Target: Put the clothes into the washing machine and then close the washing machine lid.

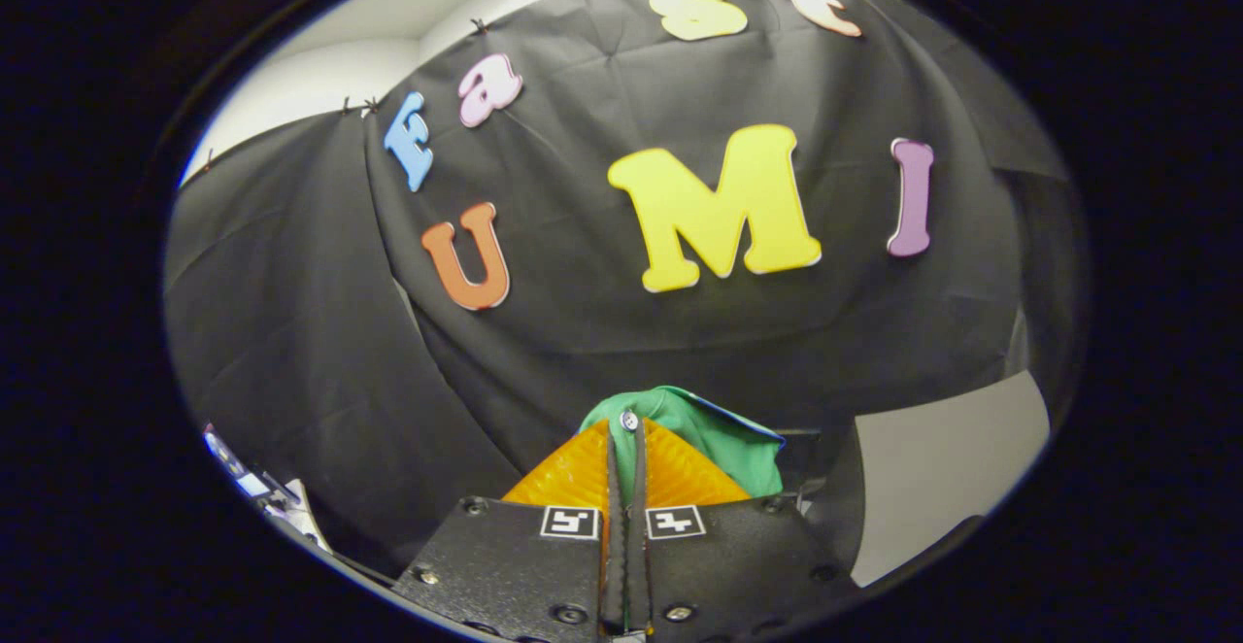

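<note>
Soft green cloth garment [714, 434] with a matt weave, pinched between the closed fingers of the claw [626, 429], ribbed glossy plastic finger pads [680, 476], matt textured plastic claw body, small shiny metal screw [629, 421], creased matt booth cloth [583, 313]

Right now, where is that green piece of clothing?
In the gripper view, the green garment is pinched between the closed tongs, bunching out just beyond their tips, held up in front of the black cloth wall.
</note>
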